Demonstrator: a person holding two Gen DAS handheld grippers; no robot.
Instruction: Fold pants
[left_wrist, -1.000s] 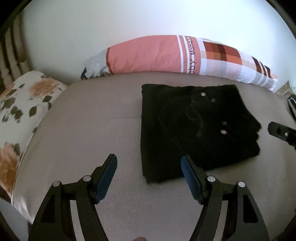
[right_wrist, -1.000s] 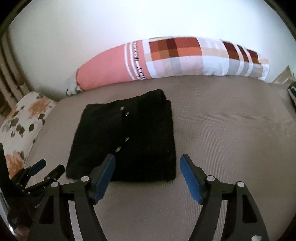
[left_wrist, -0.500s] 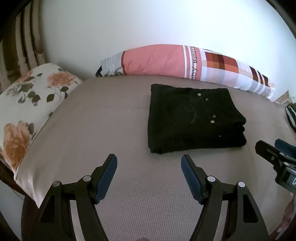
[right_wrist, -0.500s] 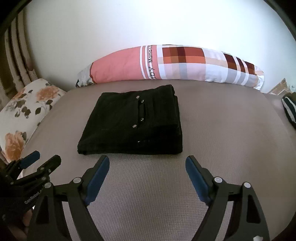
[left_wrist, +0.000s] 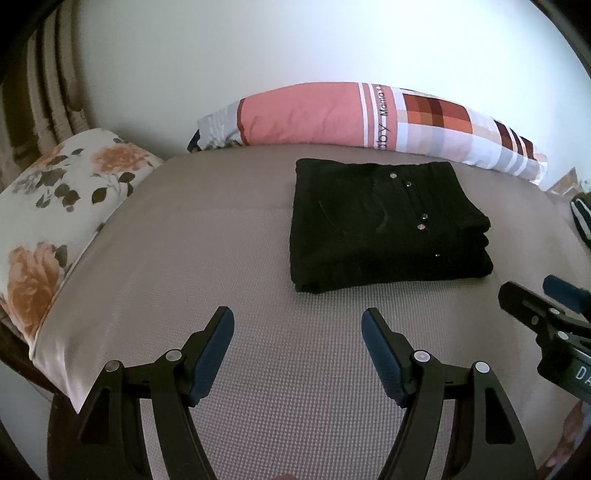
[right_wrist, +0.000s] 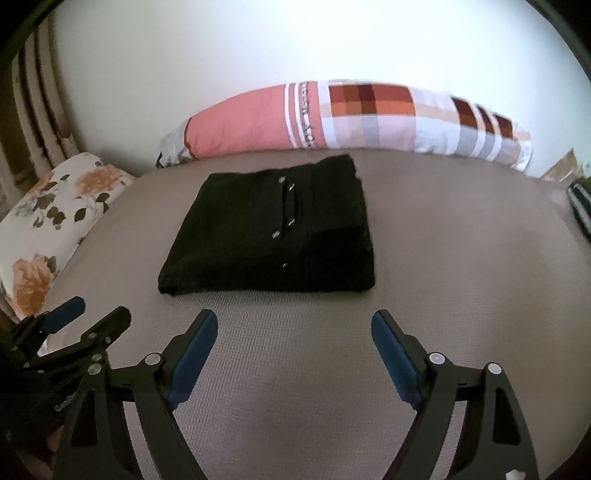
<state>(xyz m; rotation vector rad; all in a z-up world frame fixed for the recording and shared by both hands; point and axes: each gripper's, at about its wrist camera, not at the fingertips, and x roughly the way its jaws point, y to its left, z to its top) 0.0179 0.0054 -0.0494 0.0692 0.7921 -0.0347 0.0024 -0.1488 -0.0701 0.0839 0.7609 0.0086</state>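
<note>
Grey bed (left_wrist: 221, 236), folded pants (left_wrist: 384, 225)

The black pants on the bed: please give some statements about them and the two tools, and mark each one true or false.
1. The black pants lie folded in a compact stack. True.
2. The left tool grips the pants. False: it is open, short of them, with nothing between its pads.
3. The right tool is open and empty. True.
4. The pants rest on the floral pillow. False: they lie on the bed cover, before the long pink pillow.
</note>
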